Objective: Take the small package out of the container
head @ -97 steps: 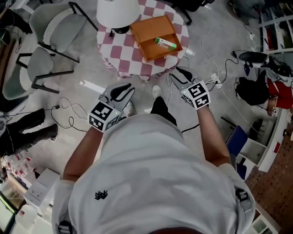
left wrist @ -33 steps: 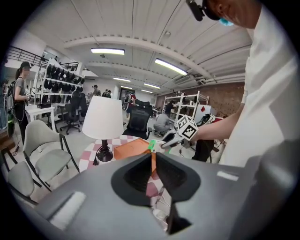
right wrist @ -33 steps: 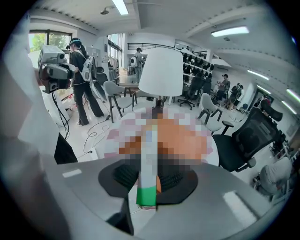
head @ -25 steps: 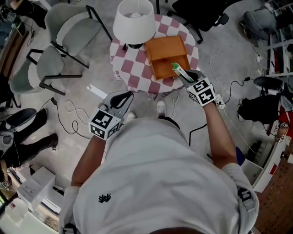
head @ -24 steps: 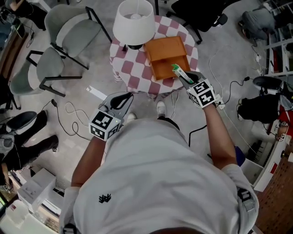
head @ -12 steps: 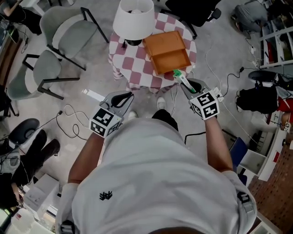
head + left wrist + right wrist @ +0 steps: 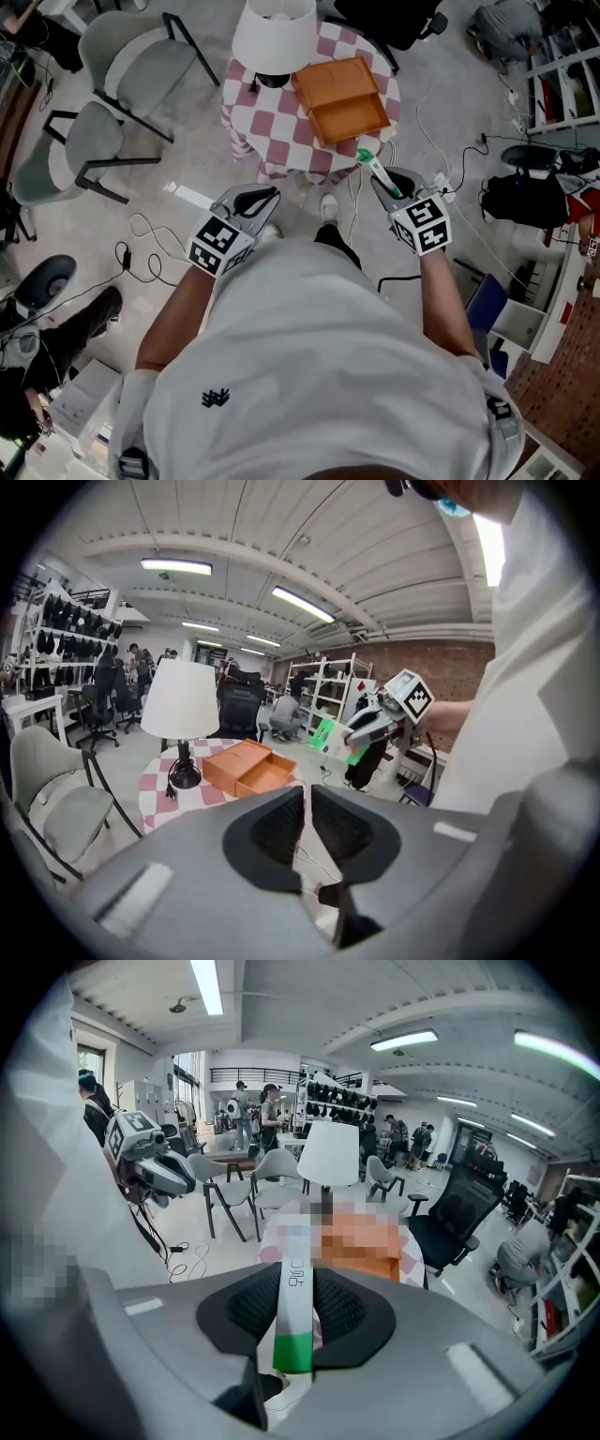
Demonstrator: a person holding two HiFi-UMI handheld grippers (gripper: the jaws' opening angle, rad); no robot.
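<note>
The orange container (image 7: 342,89) stands open on the checkered round table (image 7: 281,122), its tray bare. The small package (image 7: 372,167), a slim white box with a green end, is out of it and held in the air off the table's near edge. My right gripper (image 7: 381,178) is shut on it. The right gripper view shows the package (image 7: 292,1335) pinched upright between the pads. My left gripper (image 7: 269,195) hangs over the floor to the left, shut with nothing in it. The left gripper view shows the container (image 7: 246,769) and the held package (image 7: 330,742).
A white lamp (image 7: 274,33) stands on the table beside the container. Two grey chairs (image 7: 122,56) stand to the left. Cables (image 7: 150,253) lie on the floor, with a black bag (image 7: 525,197) and shelving to the right.
The package, which lay in the container, is now in my right gripper. That gripper has drawn back from over the container toward my body. The left gripper has barely moved.
</note>
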